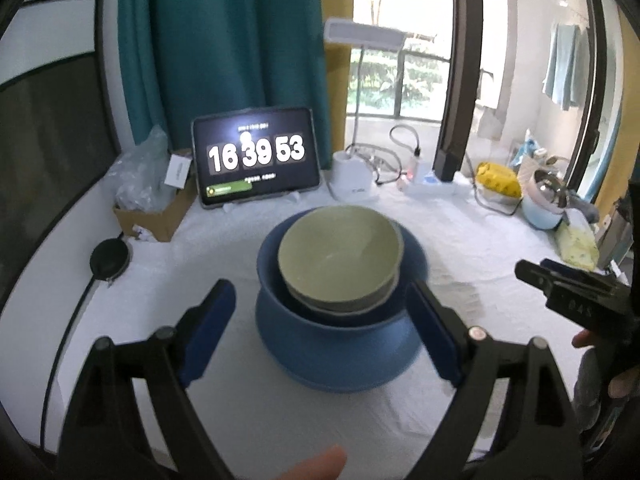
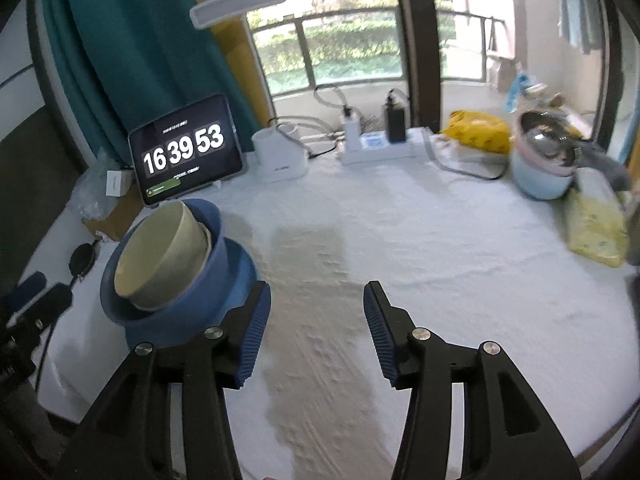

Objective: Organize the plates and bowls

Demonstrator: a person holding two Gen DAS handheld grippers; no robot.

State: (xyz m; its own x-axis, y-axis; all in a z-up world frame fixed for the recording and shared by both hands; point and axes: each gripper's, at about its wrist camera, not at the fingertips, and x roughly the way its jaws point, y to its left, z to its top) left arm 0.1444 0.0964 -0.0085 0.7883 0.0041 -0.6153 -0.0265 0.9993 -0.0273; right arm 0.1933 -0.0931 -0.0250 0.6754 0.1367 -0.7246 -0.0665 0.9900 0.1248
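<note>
A pale green bowl sits nested, slightly tilted, in a blue bowl that stands on a blue plate on the white tablecloth. My left gripper is open, its jaws on either side of the stack and not touching it. The stack also shows in the right wrist view: green bowl, blue bowl, blue plate. My right gripper is open and empty, just right of the stack, over bare cloth. It also shows at the right edge of the left wrist view.
A tablet showing 16 39 53 stands behind the stack. A white lamp base, power strip, yellow bag and a pot line the back and right. A cardboard box and black disc lie left.
</note>
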